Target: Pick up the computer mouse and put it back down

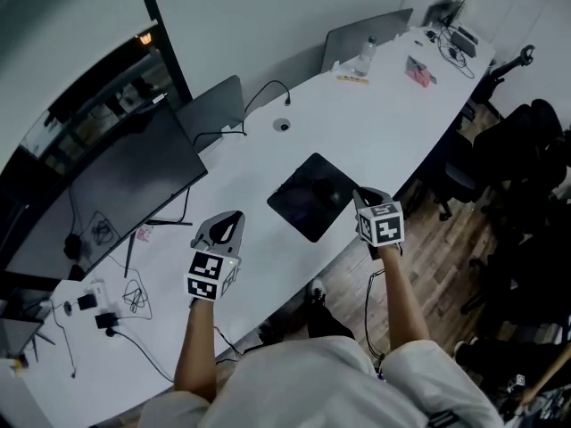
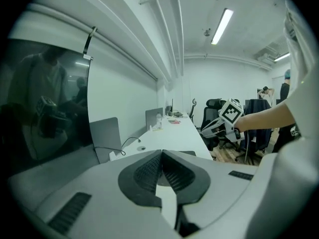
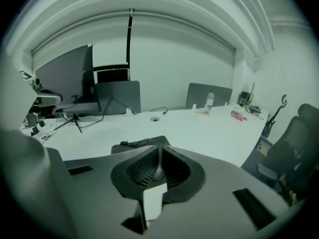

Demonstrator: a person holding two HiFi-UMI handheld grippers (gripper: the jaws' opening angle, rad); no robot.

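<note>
Left gripper (image 1: 230, 218) and right gripper (image 1: 364, 194) had jaws together, empty; the right jaws likely needed opening before lowering over the central mouse pad (image 1: 308, 199).

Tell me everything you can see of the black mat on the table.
The mat is a thin, matte black square lying flat on the white table, turned cornerwise near the front edge. A thin black cable lies near its far edge. Whether the mouse sits on it is too dim to tell. The shut right tongs hang over its near corner.
</note>
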